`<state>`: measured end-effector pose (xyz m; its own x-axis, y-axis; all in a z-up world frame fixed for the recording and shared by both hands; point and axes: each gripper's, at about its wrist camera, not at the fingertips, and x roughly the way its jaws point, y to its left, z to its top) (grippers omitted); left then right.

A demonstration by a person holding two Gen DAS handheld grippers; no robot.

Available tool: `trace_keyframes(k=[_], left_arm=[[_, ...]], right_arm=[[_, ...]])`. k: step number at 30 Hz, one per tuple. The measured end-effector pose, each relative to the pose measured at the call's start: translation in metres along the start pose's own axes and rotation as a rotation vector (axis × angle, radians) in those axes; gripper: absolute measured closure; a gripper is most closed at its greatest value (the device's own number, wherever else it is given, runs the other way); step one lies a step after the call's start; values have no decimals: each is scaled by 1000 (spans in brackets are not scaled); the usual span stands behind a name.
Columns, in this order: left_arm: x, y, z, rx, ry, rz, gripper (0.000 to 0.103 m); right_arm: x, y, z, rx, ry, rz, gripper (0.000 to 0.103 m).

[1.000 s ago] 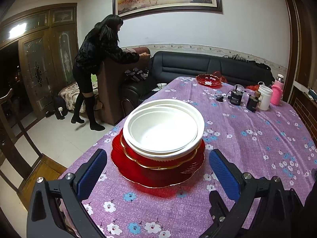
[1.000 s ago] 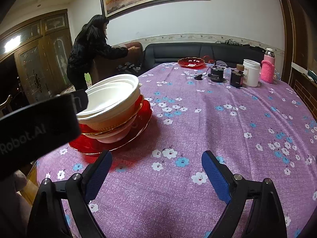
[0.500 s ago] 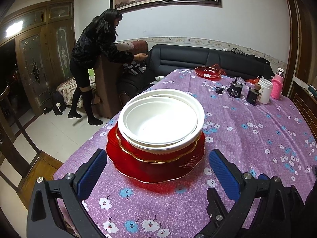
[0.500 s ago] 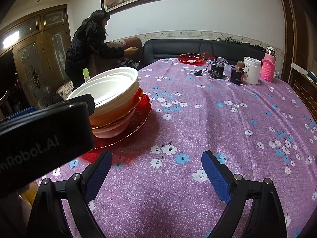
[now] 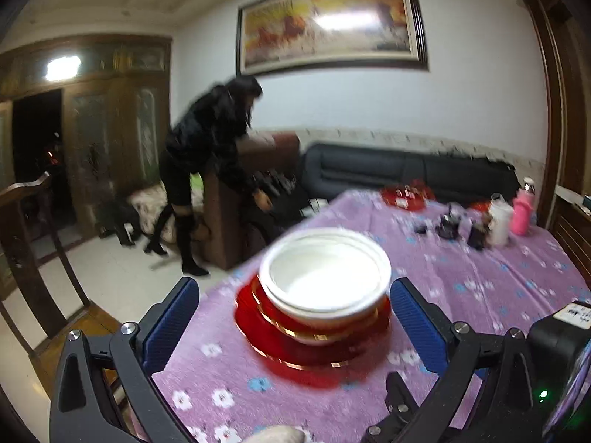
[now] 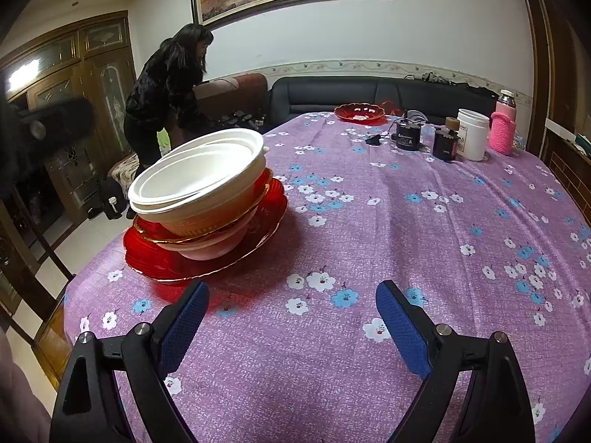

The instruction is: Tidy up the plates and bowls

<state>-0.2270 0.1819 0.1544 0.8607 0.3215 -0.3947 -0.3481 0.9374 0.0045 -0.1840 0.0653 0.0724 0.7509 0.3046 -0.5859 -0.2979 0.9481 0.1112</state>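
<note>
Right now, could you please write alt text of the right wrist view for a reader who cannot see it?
A stack of white bowls and red plates stands at the left on a purple flowered tablecloth, beyond the open, empty right tongs. Far across the table are another red plate, a white jar and a pink bottle; a person bends over a sofa behind.

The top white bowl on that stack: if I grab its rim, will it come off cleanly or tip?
The top white bowl sits tilted in the bowl beneath, so it probably lifts free easily. It looks thin and light, likely flexing under a rim pinch. The stack leans on its red plate, so pushing sideways may shift it.
</note>
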Motion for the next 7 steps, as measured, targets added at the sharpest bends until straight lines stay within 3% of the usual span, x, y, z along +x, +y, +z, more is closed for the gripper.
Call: trace_keyframes(k=[7], left_arm=[[19, -5, -9, 28, 126, -14, 0]], right_arm=[[2, -7, 0, 8, 10, -5, 9]])
